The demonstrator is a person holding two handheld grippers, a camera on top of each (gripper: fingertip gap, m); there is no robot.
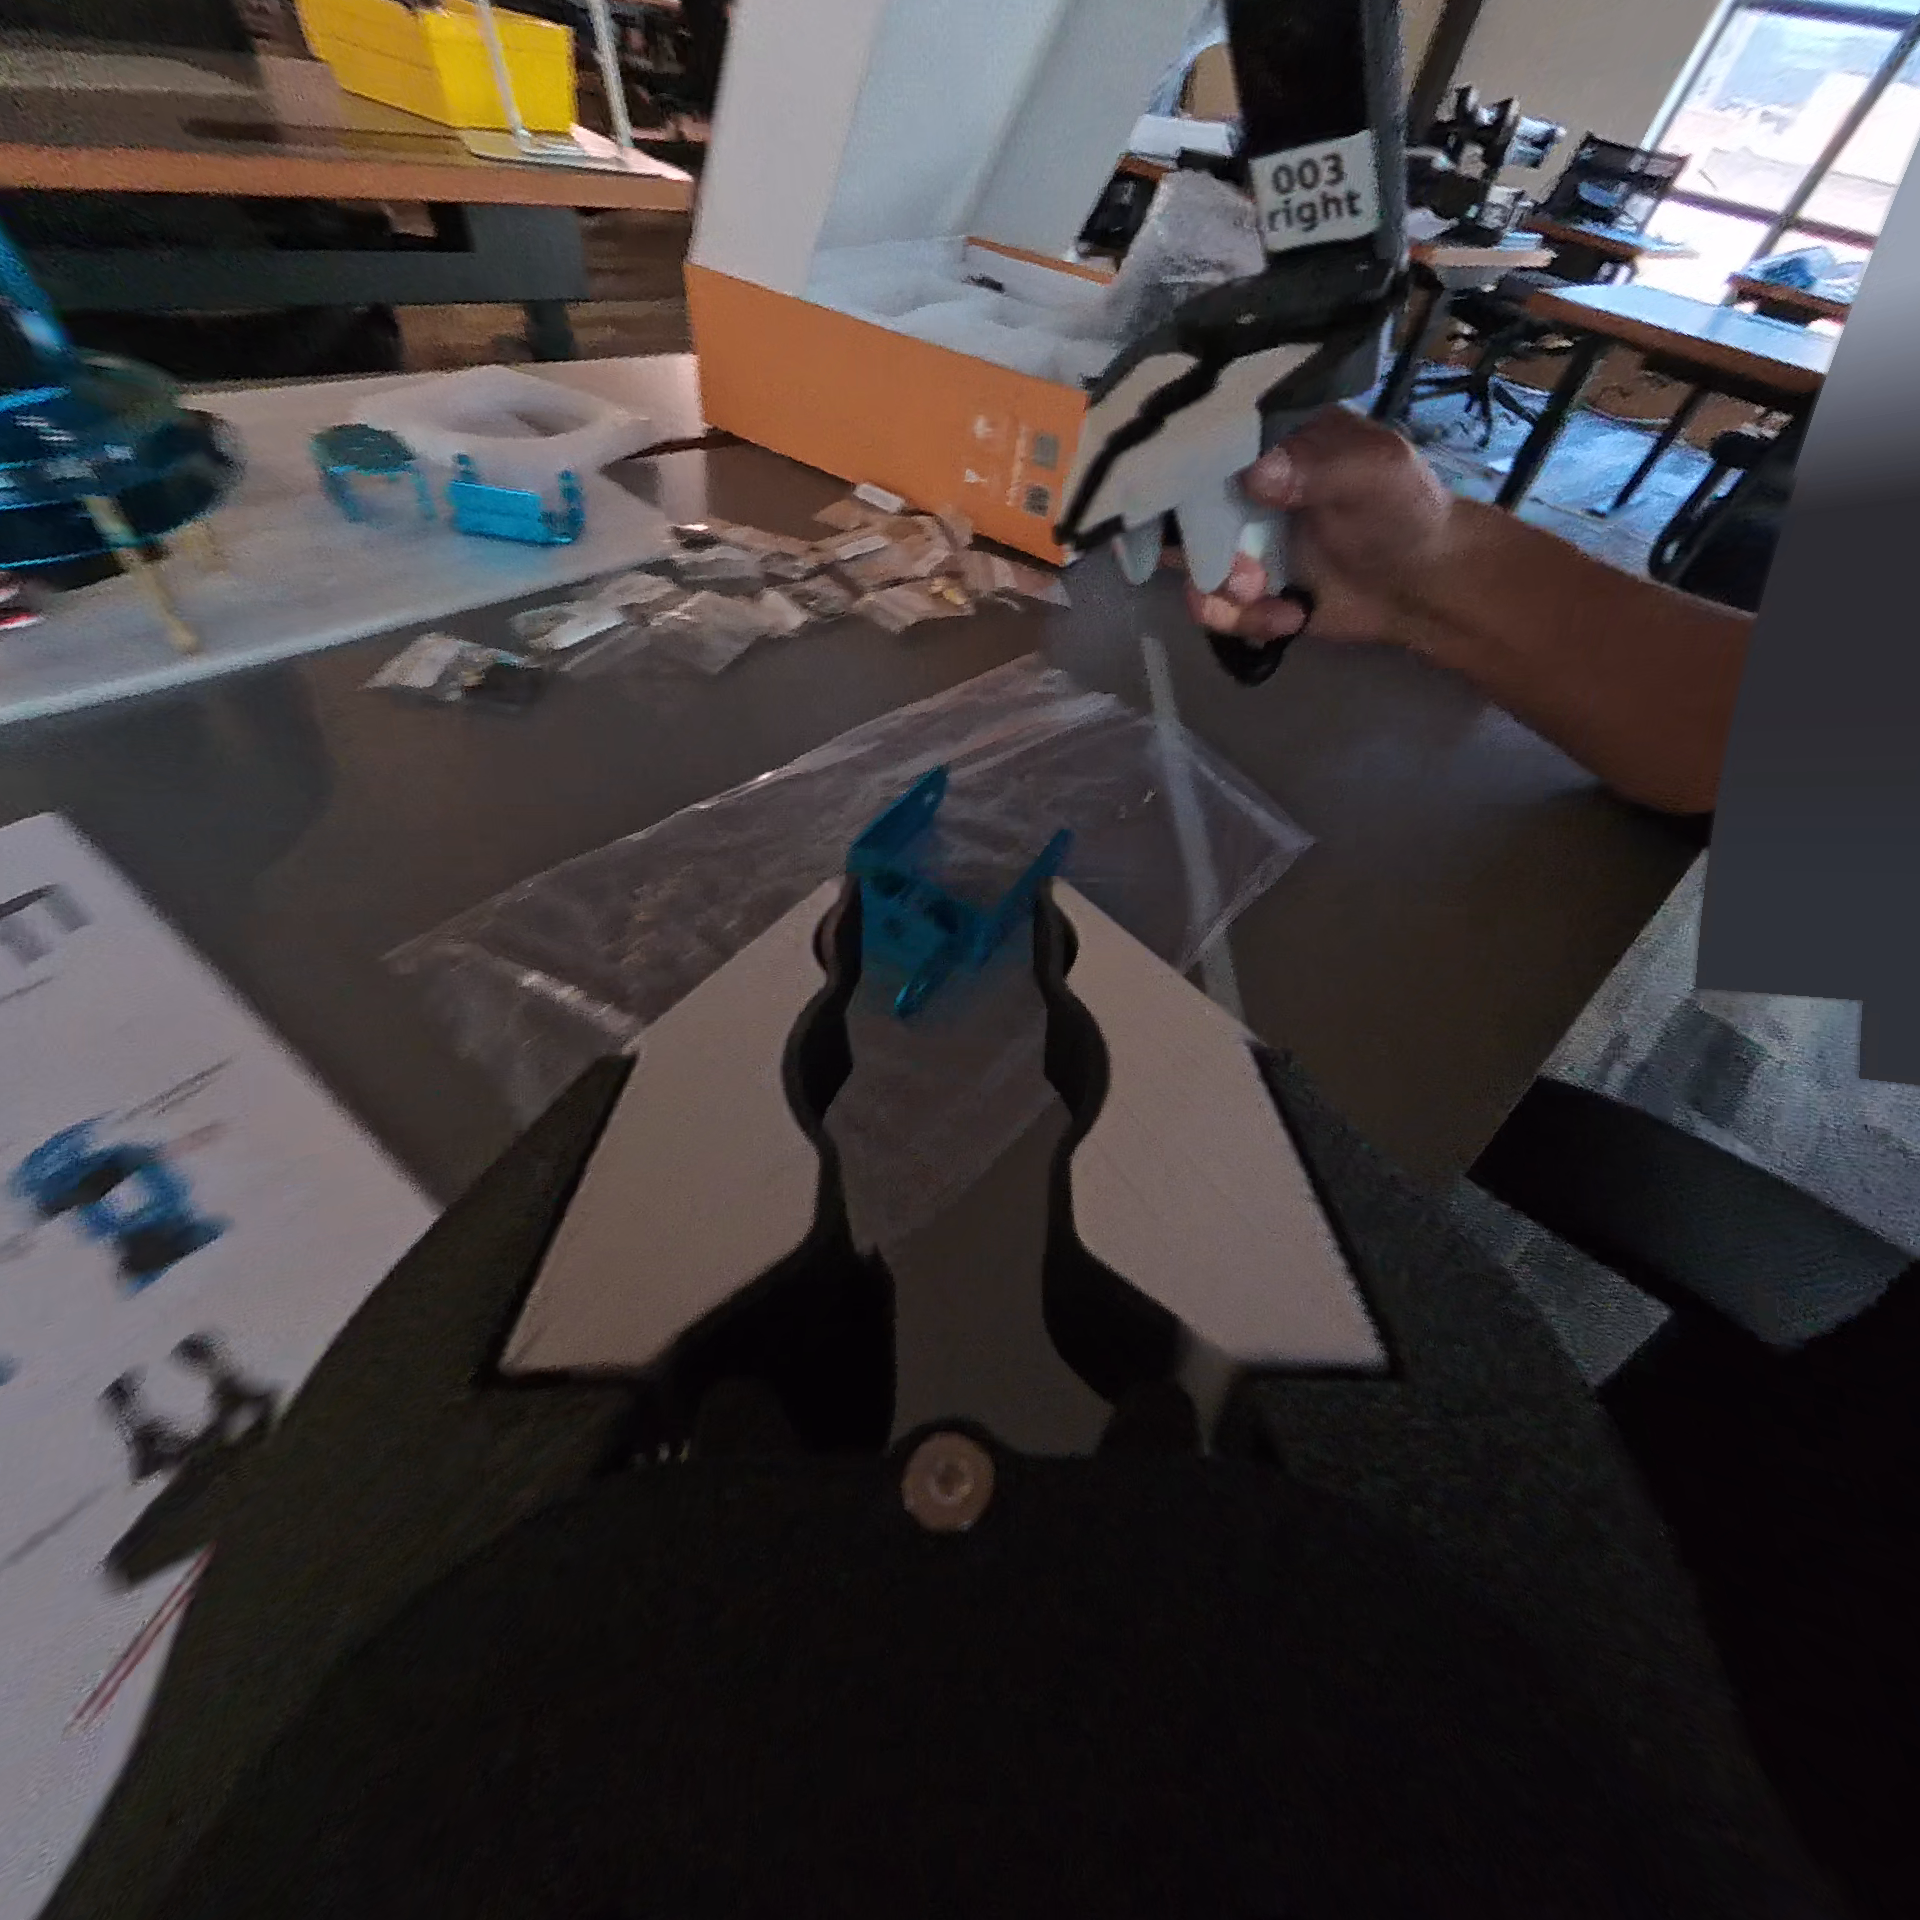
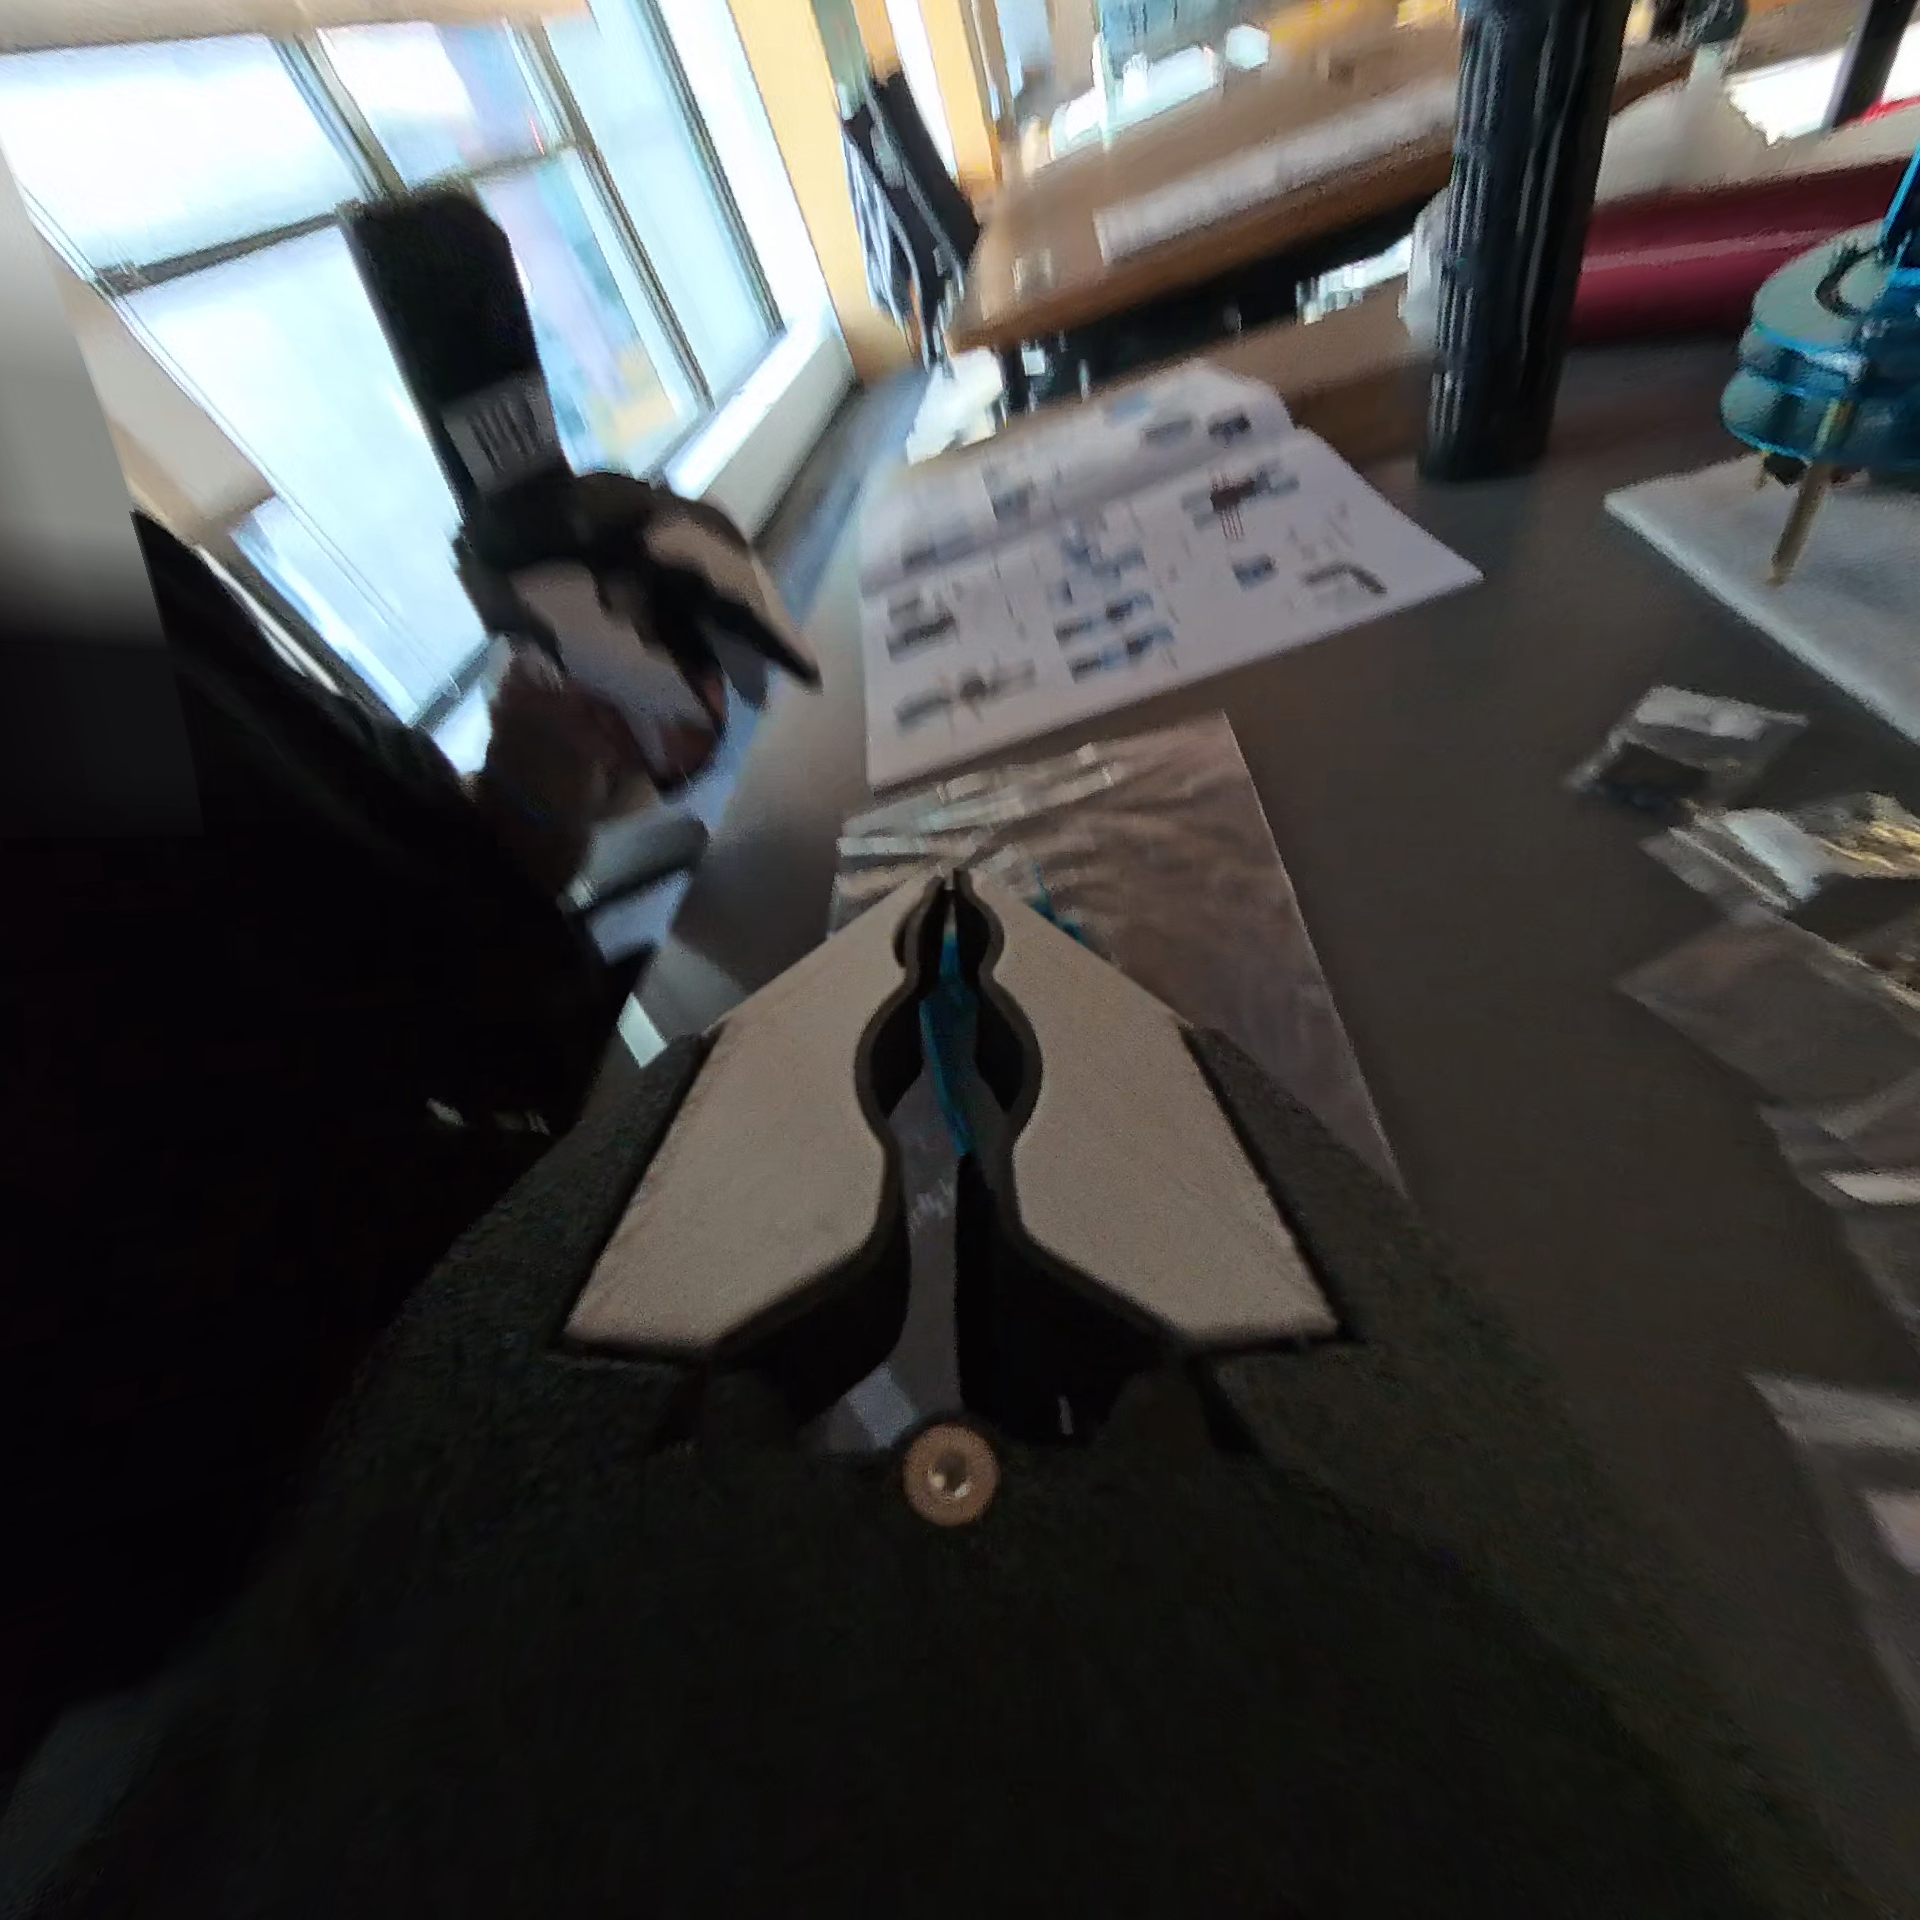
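Note:
My left gripper (image 1: 945, 899) is shut on a small blue metal bracket (image 1: 914, 935), which spans the gap between its fingertips. It holds the bracket just above a clear plastic bag (image 1: 665, 914) lying flat on the dark table. My right gripper (image 1: 1070, 530), held by a hand (image 1: 1340, 530), hangs in the air to the upper right with its tips together. In the right wrist view my right gripper (image 2: 951, 883) is shut over the bag (image 2: 1174, 831). A blurred blue piece (image 2: 948, 1039) shows through the gap behind its tips. My left gripper (image 2: 800, 670) is at the upper left there.
A printed instruction sheet (image 1: 125, 1039) lies at the left. Small parts bags (image 1: 790, 592) are strewn mid-table. Two blue brackets (image 1: 364, 462) (image 1: 509, 504), a white foam ring (image 1: 499, 416) and a blue round assembly (image 1: 83, 457) sit at the back left. An orange-and-white box (image 1: 862, 416) stands behind. One gripper's finger ends stand about 15 cm off the other's.

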